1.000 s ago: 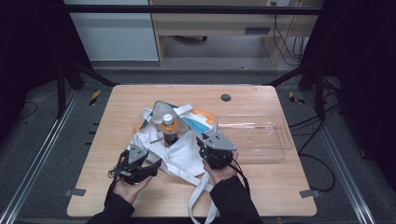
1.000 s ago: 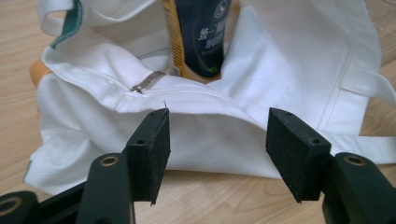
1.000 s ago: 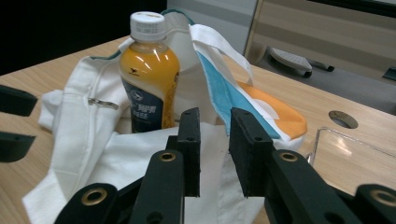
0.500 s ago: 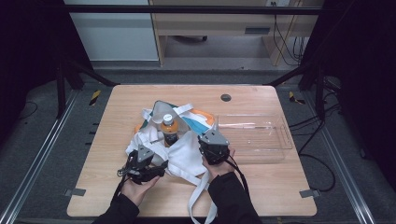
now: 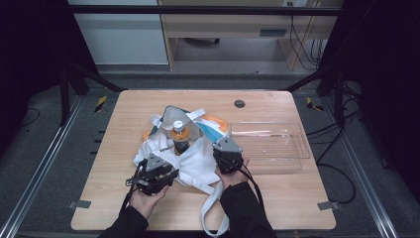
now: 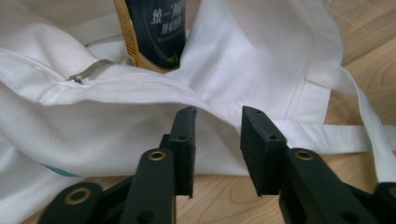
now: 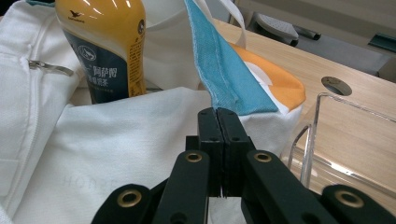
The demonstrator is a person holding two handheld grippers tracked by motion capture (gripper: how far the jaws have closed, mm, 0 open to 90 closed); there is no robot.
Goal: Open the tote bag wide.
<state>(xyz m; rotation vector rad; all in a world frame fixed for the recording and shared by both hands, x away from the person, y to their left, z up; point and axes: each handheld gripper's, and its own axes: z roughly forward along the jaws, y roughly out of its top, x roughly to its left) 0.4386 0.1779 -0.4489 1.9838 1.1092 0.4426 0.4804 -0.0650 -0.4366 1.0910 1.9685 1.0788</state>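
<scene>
A white cloth bag lies crumpled mid-table with an orange-capped drink bottle standing in its mouth. My left gripper is at the bag's near-left side. In the left gripper view its jaws have just been closing and still stand apart, with the bag's hem running across the tips. The bottle is just beyond. My right gripper is at the bag's right rim. Its jaws are pressed together where the white cloth meets a blue strip, beside the bottle.
A clear plastic tray sits right of the bag, its wall close to my right gripper. An orange and teal cloth lies under the bag's far side. A long white strap trails to the table's near edge. A round hole marks the tabletop.
My left gripper has slid a little right, up to the bag's edge. My right gripper has edged slightly in toward the bag. The bottle and tray stay put.
</scene>
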